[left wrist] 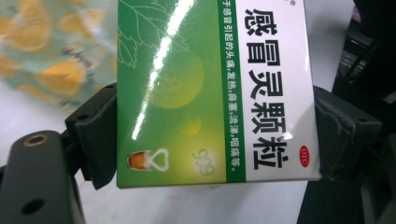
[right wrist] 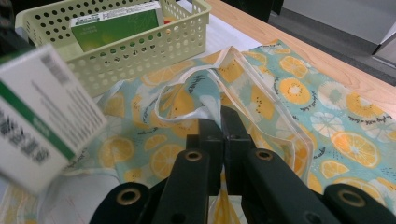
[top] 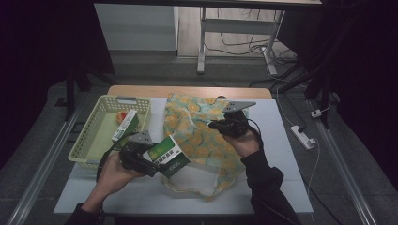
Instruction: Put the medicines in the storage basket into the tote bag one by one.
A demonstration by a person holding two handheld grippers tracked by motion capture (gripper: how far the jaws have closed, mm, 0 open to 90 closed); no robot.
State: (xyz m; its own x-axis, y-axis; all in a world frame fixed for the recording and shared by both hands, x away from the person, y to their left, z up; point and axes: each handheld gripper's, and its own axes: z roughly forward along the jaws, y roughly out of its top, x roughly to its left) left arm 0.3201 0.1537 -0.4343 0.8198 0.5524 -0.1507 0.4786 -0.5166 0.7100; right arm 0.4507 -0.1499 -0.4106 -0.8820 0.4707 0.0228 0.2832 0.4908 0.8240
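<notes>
Keep L gripper clamped on green box, now above table edge beside bag. Hold R gripper shut, prob. pinching bag rim to lift mouth open; slide box in level, away from basket.

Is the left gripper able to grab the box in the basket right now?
Probably not yet. The left gripper is already shut on a green box, so nothing else fits. The basket is close beside it and open on top.
</notes>
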